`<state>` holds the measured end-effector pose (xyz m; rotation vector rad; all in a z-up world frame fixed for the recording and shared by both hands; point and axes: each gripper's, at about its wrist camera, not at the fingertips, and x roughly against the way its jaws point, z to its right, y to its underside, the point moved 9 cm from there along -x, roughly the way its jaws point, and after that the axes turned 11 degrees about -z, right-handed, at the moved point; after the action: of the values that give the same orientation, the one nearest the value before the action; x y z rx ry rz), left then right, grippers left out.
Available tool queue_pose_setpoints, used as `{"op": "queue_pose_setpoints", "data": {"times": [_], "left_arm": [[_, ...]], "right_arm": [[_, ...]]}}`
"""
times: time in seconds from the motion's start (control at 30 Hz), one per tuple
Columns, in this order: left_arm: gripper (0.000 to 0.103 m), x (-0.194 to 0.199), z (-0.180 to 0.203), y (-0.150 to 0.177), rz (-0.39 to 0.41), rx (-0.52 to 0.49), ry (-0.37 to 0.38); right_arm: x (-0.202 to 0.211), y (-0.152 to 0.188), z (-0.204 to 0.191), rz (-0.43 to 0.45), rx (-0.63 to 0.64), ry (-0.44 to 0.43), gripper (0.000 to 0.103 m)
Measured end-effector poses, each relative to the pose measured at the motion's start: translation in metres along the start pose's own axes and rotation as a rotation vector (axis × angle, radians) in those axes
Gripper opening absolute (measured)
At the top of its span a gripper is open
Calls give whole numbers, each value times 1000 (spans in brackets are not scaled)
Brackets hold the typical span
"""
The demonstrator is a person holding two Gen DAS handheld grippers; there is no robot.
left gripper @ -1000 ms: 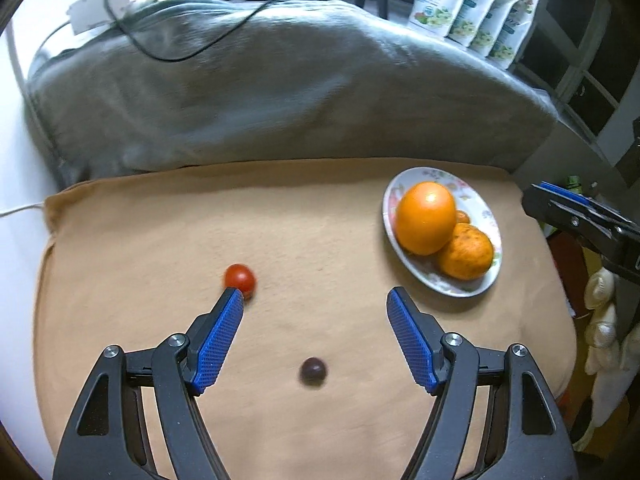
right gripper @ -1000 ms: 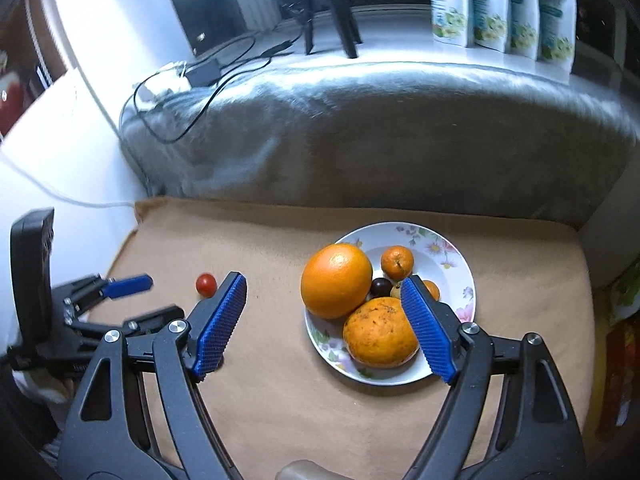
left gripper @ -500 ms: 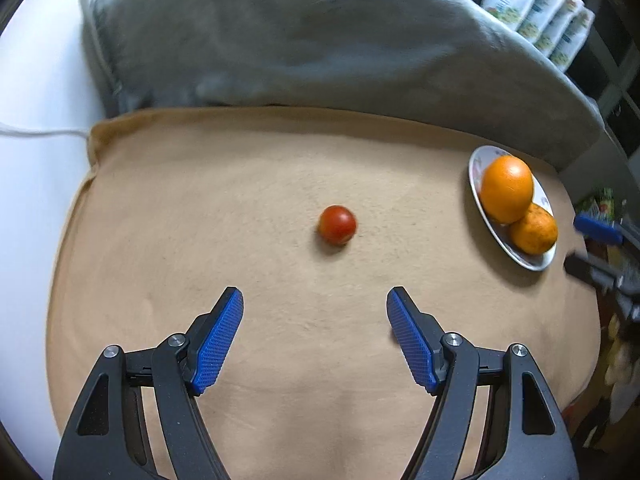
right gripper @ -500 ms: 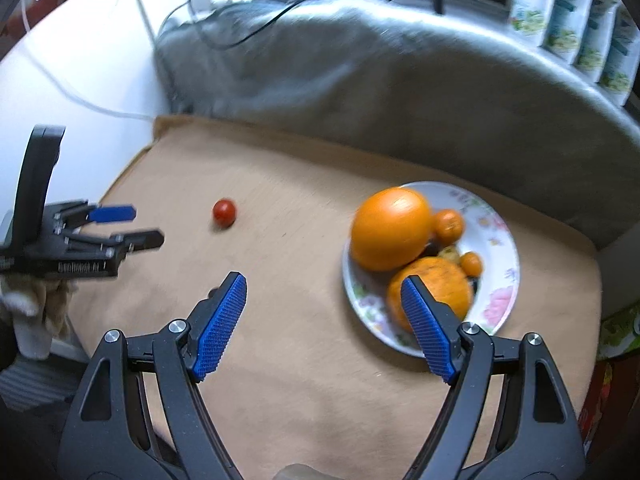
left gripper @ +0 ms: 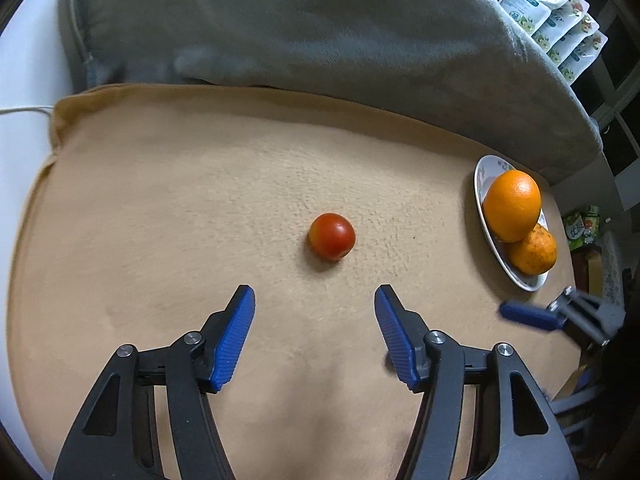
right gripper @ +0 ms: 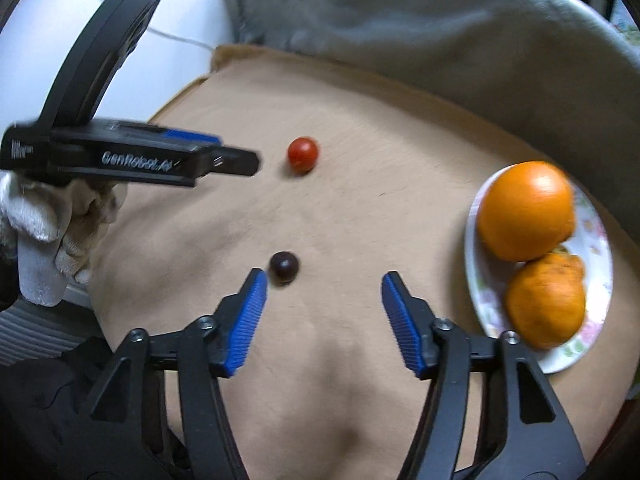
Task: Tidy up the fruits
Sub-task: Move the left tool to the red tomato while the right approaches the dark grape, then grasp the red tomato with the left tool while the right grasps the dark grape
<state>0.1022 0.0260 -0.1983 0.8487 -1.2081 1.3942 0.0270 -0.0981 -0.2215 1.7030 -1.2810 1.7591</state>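
Left gripper [left gripper: 314,330] and right gripper [right gripper: 322,306], both spread wide and empty, face the red tomato [left gripper: 331,236] mid-cushion [left gripper: 160,200] and the dark grape [right gripper: 284,267] nearer its front edge respectively, presumably bound for the plate [right gripper: 480,280] of oranges [right gripper: 526,210] at the right edge.

We see a soft tan fleece cushion [left gripper: 160,208] as the work surface; along its far edge lies a bulky grey plush blanket [left gripper: 320,28]. At its left edge a white surface [left gripper: 24,80] carries a thin white cable [left gripper: 24,110]. Beyond the far right corner stand printed white pouches [left gripper: 552,16]. Light is dim.
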Motion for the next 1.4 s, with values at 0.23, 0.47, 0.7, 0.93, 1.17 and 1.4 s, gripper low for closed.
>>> {"op": "queue_pose_setpoints", "data": {"times": [0.23,0.47,0.7,0.93,1.17,1.4], "left_arm": [[49,-17,4,-12,-33,10,28],[47,-29,14,-23,-43,4,45],[46,-45,23,-29,-81,-14,65],[45,-60,22,-34,-94,6,37],[30,-64,21,-42,-85,10,32],[29,-62,28,-44,-76,1,36]], "right_arm": [[-21,-8,-9,-24,4,-19,52],[-35,-12,-11,-45,8,-27,42],[-44,-18,-13,-55,8,-43,36],[-53,-22,-18,-79,40,-35,31],[-55,-24,-19,-81,44,-53,24],[-46,-22,-15,-63,44,-57,23]]}}
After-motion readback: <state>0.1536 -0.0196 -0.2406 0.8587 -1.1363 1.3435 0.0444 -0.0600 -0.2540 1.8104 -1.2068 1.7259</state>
